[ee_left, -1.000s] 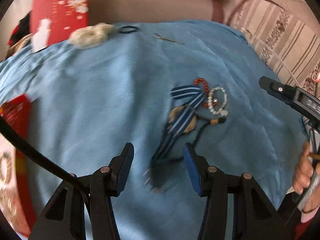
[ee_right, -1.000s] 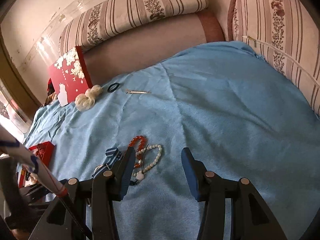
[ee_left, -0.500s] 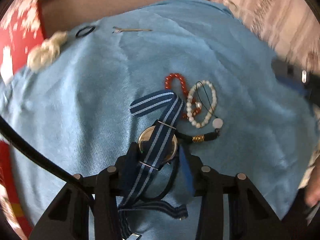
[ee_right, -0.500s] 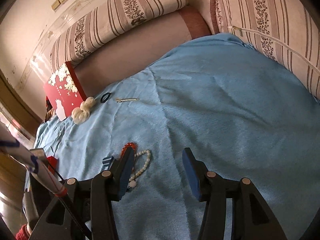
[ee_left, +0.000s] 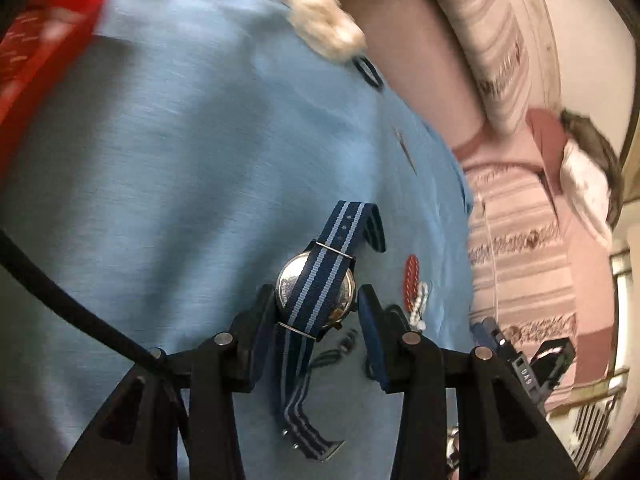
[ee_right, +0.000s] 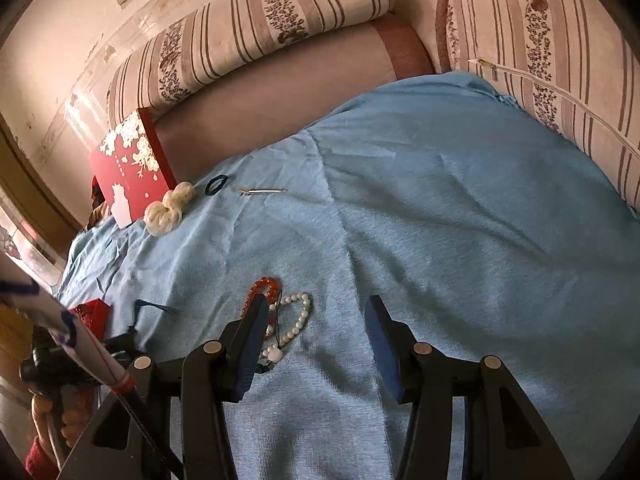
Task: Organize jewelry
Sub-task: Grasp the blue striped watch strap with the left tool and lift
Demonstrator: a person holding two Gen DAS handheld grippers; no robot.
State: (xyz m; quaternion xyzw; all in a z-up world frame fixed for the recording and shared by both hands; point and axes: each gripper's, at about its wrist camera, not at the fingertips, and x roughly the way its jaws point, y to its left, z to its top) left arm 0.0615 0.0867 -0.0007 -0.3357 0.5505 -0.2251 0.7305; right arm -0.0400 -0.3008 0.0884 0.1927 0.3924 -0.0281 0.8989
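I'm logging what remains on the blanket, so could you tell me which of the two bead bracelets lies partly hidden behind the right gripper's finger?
The red bead bracelet; its lower part disappears behind the right gripper's finger. The white pearl bracelet beside it shows almost whole.

On the light blue cloth (ee_right: 440,208): a watch (ee_left: 316,292) with navy-and-pale-blue striped strap, red bracelet (ee_right: 264,286), white bead bracelet (ee_right: 298,316) beside it, red box (ee_right: 128,168) (white blossoms) at the cloth's far edge.

Red box (ee_left: 36,52) at 10 o'clock: motion-blurred, cut by frame edge. Red bead bracelet (ee_right: 262,289): partly hidden behind gripper finger.
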